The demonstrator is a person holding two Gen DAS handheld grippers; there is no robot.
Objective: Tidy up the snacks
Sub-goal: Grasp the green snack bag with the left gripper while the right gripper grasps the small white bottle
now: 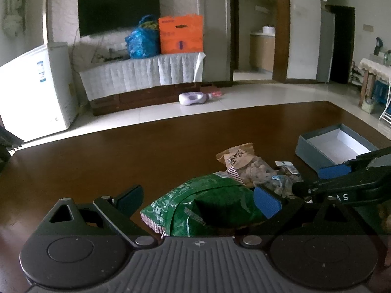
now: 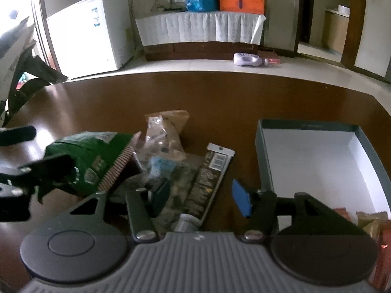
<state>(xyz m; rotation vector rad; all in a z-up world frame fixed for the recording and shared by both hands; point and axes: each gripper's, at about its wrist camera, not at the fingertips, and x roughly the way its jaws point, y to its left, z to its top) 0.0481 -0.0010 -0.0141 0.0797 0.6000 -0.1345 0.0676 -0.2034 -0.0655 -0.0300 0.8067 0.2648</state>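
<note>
Step in hand: picking from the snack pile left of the box point(image 2: 317, 131) on the counter point(image 2: 220, 92). Right gripper point(image 2: 202, 197) jaws apart, straddling the dark snack strip point(image 2: 210, 178), not yet pressing it. Left gripper point(image 1: 198, 199) jaws apart around the green bag point(image 1: 207, 200). Next: pinch the strip, carry it into the box.

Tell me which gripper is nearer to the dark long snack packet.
Right. The right gripper has the dark long packet between its open fingers; the left gripper sits over the green bag, farther left.
</note>
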